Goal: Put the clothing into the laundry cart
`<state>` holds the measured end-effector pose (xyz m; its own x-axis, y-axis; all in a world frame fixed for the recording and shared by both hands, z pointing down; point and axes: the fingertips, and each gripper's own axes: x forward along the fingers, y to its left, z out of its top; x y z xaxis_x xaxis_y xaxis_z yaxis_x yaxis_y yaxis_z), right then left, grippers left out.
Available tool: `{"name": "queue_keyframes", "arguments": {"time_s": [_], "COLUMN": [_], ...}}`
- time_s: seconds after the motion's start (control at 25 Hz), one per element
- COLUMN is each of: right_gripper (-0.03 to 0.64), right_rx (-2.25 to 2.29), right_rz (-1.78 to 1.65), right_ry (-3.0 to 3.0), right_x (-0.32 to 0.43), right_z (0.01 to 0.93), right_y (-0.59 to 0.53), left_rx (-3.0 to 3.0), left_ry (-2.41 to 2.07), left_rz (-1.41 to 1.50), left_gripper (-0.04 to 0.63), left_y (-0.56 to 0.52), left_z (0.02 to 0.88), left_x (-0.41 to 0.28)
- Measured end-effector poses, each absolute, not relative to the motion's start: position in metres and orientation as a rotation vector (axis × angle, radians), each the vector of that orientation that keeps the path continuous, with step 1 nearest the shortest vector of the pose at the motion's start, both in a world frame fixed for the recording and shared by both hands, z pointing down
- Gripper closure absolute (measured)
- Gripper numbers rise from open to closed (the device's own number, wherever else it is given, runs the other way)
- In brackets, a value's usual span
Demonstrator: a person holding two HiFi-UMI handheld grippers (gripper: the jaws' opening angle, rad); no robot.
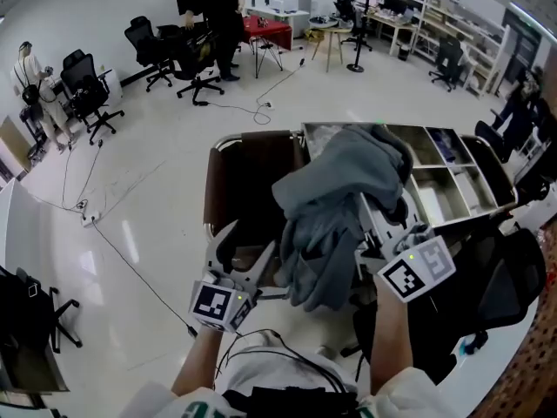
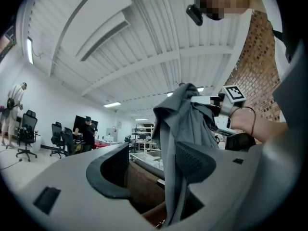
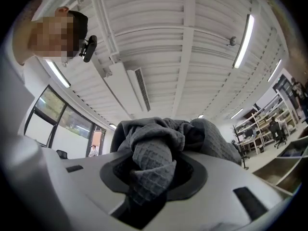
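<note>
jaws of my right gripper (image 1: pixel 376 223) were shut on the grey garment (image 1: pixel 344 190), those of my left gripper (image 1: pixel 246 249) stood apart gripping nothing; the dangling tail could have snagged the laundry cart (image 1: pixel 235 190) rim.

- Clothing (image 3: pixel 150 150): grey cloth, matt, with a waffle-grid weave.
- Right hand-held gripper (image 3: pixel 152 177): smooth, matt grey plastic shell.
- Floor (image 1: pixel 157 190): pale, smooth, glossy.
- Laundry cart (image 1: pixel 252 134): shiny metal rim.

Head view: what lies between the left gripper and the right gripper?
In the head view, the grey garment hangs between the left gripper and the right gripper, which is shut on it. The left gripper view shows it too.
</note>
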<state>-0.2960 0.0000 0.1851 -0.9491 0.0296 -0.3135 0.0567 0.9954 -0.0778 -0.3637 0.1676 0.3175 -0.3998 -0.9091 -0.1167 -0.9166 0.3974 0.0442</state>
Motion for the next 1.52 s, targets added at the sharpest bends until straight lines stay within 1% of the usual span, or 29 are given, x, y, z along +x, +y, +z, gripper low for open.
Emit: {"name": "queue_keyframes", "arguments": {"time_s": [0.32,0.52,0.64,0.8,0.84,0.88,1.0,1.04,1.12,1.28,1.52], "right_gripper": [0.462,0.462,0.457,0.405,0.373,0.327,0.199,0.187,0.187,0.187,0.187], "right_rx": [-0.017,0.014,0.01,0.041,0.053,0.065,0.071,0.068,0.064,0.059,0.064], "right_rz": [-0.062,-0.118,-0.092,0.017,0.047,0.073,0.093,0.074,0.023,0.06,0.043], "right_ry": [2.703,2.669,2.734,2.959,3.03,3.091,3.176,3.168,3.115,3.047,3.032], "right_x": [-0.402,-0.494,-0.542,-0.587,-0.597,-0.605,-0.619,-0.62,-0.619,-0.616,-0.61], "right_z": [0.092,0.079,0.09,0.155,0.176,0.195,0.233,0.237,0.231,0.212,0.209], "right_y": [-0.009,-0.004,-0.001,0.009,0.012,0.016,0.021,0.021,0.021,0.021,0.017], "left_rx": [-1.569,-1.469,-1.424,-1.384,-1.377,-1.372,-1.372,-1.368,-1.361,-1.359,-1.367], "left_ry": [2.626,2.654,2.677,2.714,2.725,2.733,2.743,2.744,2.745,2.746,2.743], "left_rz": [0.21,0.206,0.202,0.196,0.197,0.201,0.211,0.214,0.217,0.209,0.177], "left_gripper": [0.298,0.298,0.298,0.298,0.298,0.298,0.298,0.298,0.298,0.298,0.298], "left_y": [0.22,0.254,0.269,0.281,0.284,0.286,0.288,0.287,0.285,0.279,0.271], "left_z": [0.319,0.326,0.328,0.338,0.34,0.341,0.342,0.343,0.344,0.343,0.342], "left_x": [-0.416,-0.444,-0.456,-0.467,-0.469,-0.472,-0.477,-0.478,-0.481,-0.485,-0.485]}}
